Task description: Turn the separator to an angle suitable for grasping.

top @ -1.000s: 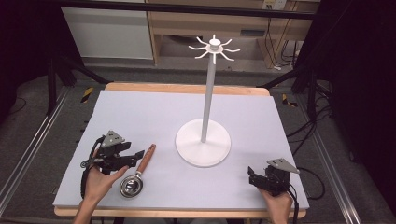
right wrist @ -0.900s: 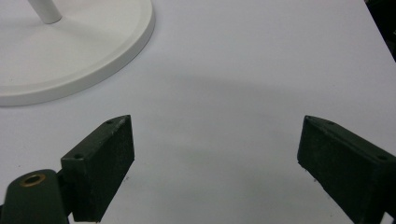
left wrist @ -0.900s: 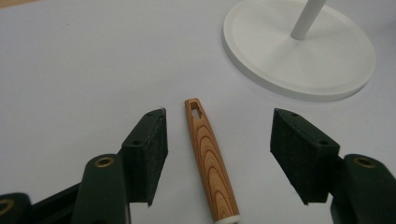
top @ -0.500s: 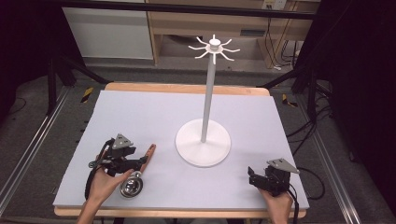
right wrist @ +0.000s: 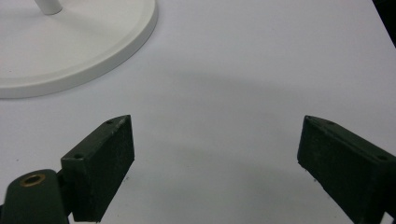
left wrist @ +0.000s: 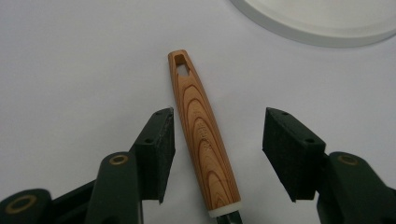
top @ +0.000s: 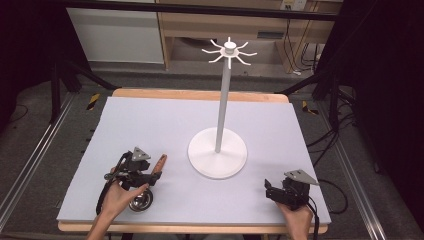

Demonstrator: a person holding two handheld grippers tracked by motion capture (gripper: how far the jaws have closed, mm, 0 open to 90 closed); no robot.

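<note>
Left tongs [top: 150,176] sit low at the near-left of the surface [top: 165,125], jaws astride the wooden handle [left wrist: 201,135] of a small metal strainer [top: 141,200]. In the left gripper view the handle lies flat between the two pads, closer to the left pad, clear gap on the right; no pinch yet. The jaws have just been closing, handle between them, pads not pressing. The handle's slotted end points away toward the white round base [left wrist: 322,23], which lies just past it, apart. The strainer bowl sits at the near end by the person's left hand [top: 117,197], partly hidden under the tongs body.

Right tongs [top: 270,192] rest near the right front corner, jaws spread wide, bare surface between them in the right gripper view. The base edge [right wrist: 93,60] is up-left of them, well clear.

The white hook stand [top: 222,110] rises mid-surface between both hands, with a ring of hooks [top: 229,50] on top. Nothing blocks the handle. Cables and black frame legs surround the surface on the floor.
</note>
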